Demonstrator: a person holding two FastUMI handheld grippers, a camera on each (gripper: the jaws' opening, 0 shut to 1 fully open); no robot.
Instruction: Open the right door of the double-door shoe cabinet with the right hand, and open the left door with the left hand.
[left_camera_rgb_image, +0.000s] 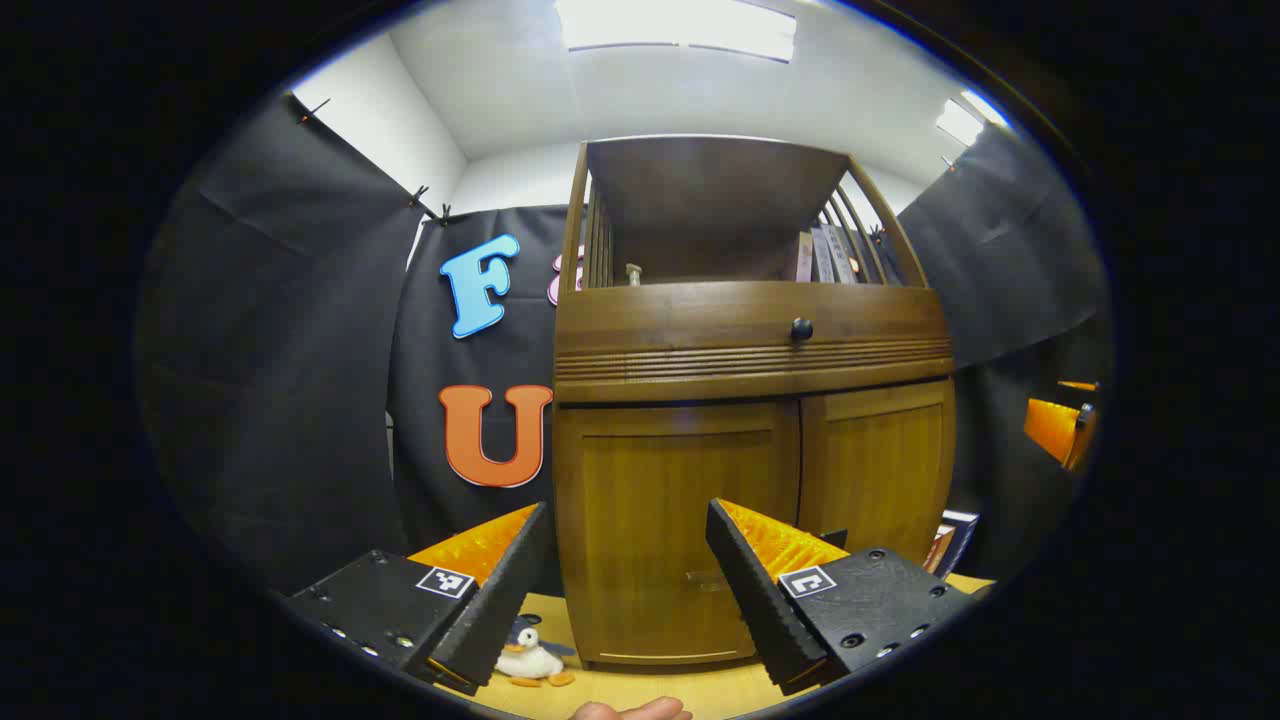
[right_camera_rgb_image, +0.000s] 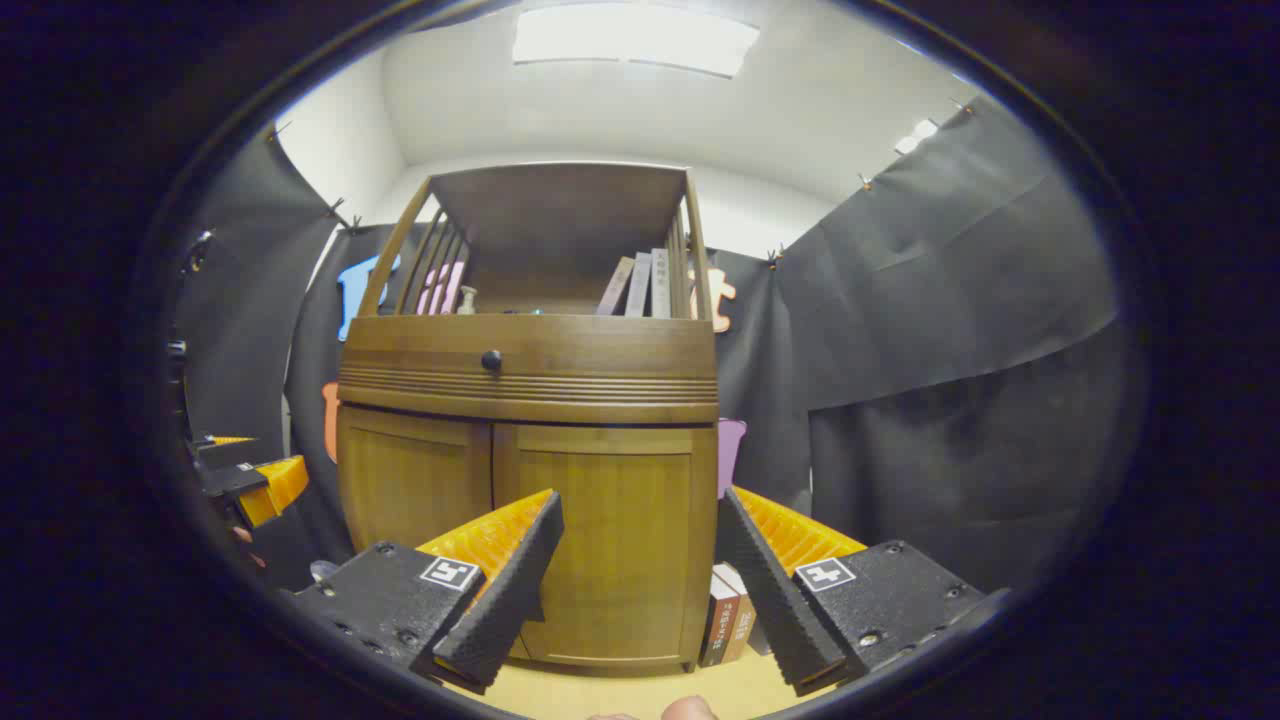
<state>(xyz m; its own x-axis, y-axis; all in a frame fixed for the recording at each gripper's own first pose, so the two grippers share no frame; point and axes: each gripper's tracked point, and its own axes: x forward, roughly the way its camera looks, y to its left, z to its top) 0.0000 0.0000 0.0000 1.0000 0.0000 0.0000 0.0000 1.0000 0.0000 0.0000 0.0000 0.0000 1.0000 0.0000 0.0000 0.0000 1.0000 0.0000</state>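
Note:
The brown wooden shoe cabinet (left_camera_rgb_image: 750, 340) stands upright on a table, both lower doors closed. In the left gripper view, my left gripper (left_camera_rgb_image: 626, 510) is open in front of the left door (left_camera_rgb_image: 650, 480), short of touching it, with nothing between its fingers. The right door (left_camera_rgb_image: 880, 460) lies beyond it. In the right gripper view, my right gripper (right_camera_rgb_image: 640, 500) is open, facing the right door (right_camera_rgb_image: 610, 520), also apart from it. The left door (right_camera_rgb_image: 415, 490) is to its left. Each view catches the other gripper at its edge, the right gripper (left_camera_rgb_image: 1060, 430) and the left gripper (right_camera_rgb_image: 255, 485).
Above the doors is a drawer with a dark knob (left_camera_rgb_image: 801, 328), then an open shelf holding books (right_camera_rgb_image: 640, 285). More books (right_camera_rgb_image: 735, 620) lean beside the cabinet's right side. A small toy bird (left_camera_rgb_image: 530, 662) lies on the light wooden tabletop (left_camera_rgb_image: 650, 685) at the cabinet's left.

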